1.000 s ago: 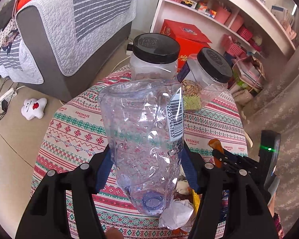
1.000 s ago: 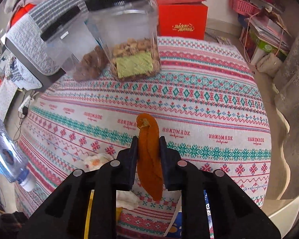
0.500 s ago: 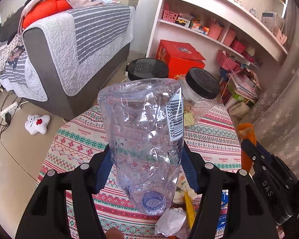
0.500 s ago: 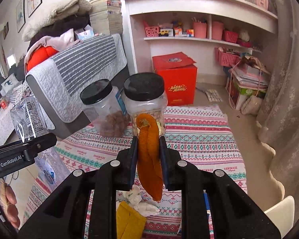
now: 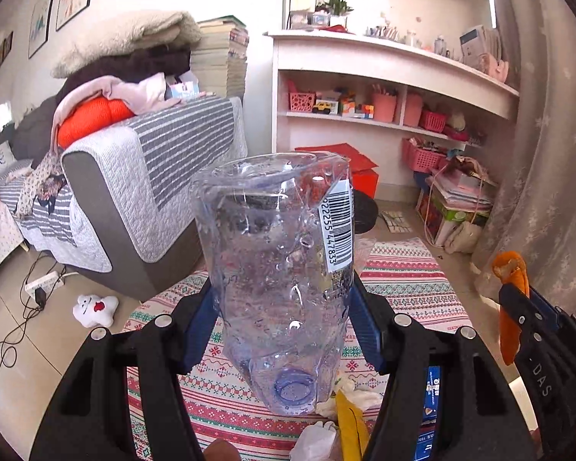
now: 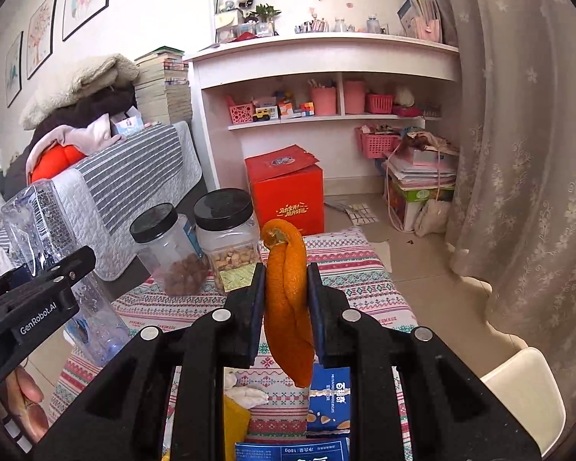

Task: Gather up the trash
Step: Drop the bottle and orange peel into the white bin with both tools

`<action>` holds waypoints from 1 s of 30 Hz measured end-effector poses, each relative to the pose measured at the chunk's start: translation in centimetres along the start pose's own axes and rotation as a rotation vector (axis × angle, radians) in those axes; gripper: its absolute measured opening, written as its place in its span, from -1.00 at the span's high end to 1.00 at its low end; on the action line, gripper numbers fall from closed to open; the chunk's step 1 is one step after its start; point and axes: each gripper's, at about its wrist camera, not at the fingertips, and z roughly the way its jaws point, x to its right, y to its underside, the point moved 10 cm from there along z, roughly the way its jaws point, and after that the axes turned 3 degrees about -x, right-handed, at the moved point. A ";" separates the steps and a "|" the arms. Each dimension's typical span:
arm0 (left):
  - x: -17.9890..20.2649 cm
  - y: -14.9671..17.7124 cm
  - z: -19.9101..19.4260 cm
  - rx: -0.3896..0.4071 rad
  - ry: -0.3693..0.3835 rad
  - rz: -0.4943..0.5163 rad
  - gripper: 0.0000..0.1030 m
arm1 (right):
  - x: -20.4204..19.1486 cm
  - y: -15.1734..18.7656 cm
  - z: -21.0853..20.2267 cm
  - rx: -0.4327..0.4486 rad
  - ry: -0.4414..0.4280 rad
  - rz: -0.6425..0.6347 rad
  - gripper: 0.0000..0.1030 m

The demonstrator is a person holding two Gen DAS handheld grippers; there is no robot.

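Clear crumpled plastic bottle [image 5: 284,269] sits neck-down, squeezed between the pads of the left gripper [image 5: 284,319], above the patterned tablecloth [image 5: 403,280]. Narrowly closed, the right gripper [image 6: 286,303] pinches an orange peel [image 6: 288,299] (curled, hanging down) over the wrappers [image 6: 328,395]

Our left hand-held gripper [image 5: 284,315] is clamped on a crushed clear plastic bottle [image 5: 280,269], neck toward us, barcode label on its right side. Below it, on the patterned tabletop [image 5: 403,280], we see a white paper wad [image 5: 313,441] & a yellow wrapper [image 5: 349,426]. To the right, the right hand-held gripper [image 5: 518,303] pinches an orange peel [image 5: 512,299]. Grey striped sofa [image 5: 153,192] sits ahead-left, w/ a white shelf unit [image 5: 384,77] ahead.
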 end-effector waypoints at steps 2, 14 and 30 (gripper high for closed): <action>0.7 -0.2 -0.8 0.036 -0.020 0.024 -0.20 | 0.7 0.1 -0.8 0.015 0.010 0.010 0.61; 4.6 -0.5 -4.4 0.111 -0.006 0.094 -0.20 | 5.2 -0.4 -4.3 0.067 0.062 0.050 0.60; 14.5 1.5 -9.2 0.159 0.106 0.199 -0.20 | 17.7 1.1 -10.5 0.072 0.246 0.141 0.59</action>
